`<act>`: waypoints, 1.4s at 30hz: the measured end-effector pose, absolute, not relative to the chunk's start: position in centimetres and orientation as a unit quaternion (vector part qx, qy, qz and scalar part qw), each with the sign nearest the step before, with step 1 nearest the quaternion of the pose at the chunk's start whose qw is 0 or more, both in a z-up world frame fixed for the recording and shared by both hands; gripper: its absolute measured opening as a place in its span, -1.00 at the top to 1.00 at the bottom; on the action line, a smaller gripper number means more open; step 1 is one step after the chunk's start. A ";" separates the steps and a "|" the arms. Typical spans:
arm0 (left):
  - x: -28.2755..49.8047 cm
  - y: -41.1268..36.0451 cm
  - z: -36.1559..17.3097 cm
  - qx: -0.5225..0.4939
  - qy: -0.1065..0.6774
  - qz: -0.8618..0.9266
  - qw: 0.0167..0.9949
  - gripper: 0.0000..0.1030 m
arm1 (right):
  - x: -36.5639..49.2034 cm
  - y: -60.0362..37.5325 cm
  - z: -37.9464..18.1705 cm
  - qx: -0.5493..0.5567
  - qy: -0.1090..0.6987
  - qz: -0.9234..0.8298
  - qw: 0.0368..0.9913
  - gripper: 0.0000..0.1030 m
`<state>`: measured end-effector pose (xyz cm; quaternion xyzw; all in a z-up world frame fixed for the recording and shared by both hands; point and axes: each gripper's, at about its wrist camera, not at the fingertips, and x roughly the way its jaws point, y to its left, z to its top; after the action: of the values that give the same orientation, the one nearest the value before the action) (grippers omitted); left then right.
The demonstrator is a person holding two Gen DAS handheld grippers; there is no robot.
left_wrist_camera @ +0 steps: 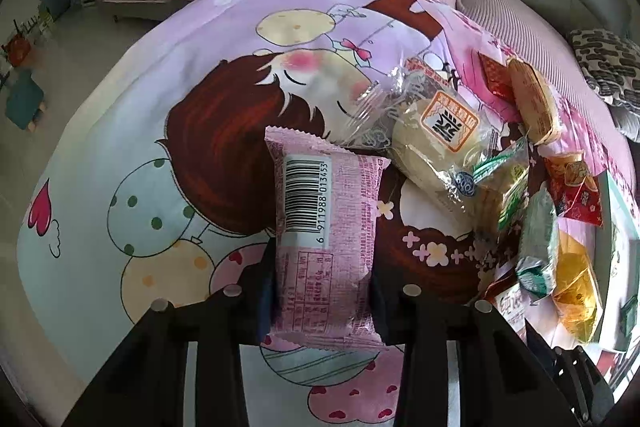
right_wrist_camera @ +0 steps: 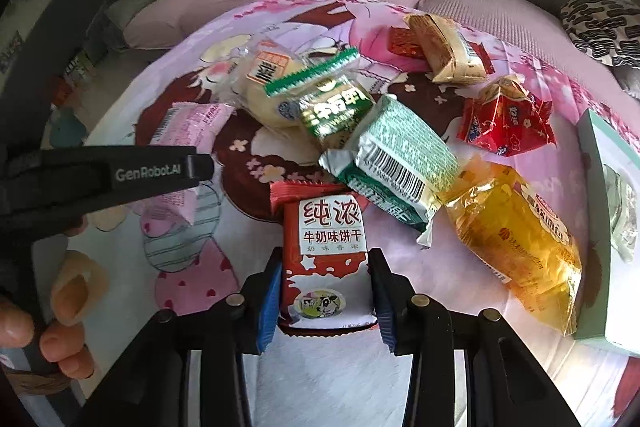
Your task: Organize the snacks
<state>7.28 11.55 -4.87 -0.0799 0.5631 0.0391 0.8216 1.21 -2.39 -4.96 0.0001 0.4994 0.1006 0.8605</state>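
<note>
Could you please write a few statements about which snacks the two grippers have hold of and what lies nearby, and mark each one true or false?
1. The left gripper is shut on the pink packet. True.
2. The right gripper holds the yellow packet. False: it holds the red milk biscuit packet.
3. The pink packet shows a barcode. True.
4. The snacks lie on a bare wooden table. False: they lie on a cartoon-print cloth.

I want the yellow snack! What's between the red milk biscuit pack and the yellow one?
In the right wrist view, the green barcode packet's crimped end pokes between the milk biscuit pack and the yellow packet; below it, bare cloth.
</note>
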 end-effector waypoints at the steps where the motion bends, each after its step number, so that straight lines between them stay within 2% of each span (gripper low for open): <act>1: 7.2 11.7 -4.7 -0.081 0.561 0.040 0.823 0.22 | 1.1 -2.3 -4.8 0.002 0.497 0.104 0.861 0.18; 18: 5.2 13.3 -0.9 -0.107 0.512 0.059 0.850 0.23 | 0.0 -2.5 -1.9 0.017 0.472 0.132 0.871 0.19; 26: 5.7 12.8 -1.8 -0.107 0.526 0.053 0.842 0.23 | 0.6 -2.5 -4.3 -0.003 0.519 0.115 0.847 0.19; 42: 5.6 12.3 -2.1 -0.105 0.531 0.045 0.840 0.22 | 0.8 -1.6 -5.7 -0.037 0.533 0.108 0.838 0.19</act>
<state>5.59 12.29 -2.09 -0.1048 0.5309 0.0450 0.8397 0.79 -1.57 -5.66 -0.0365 0.5331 0.1078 0.8383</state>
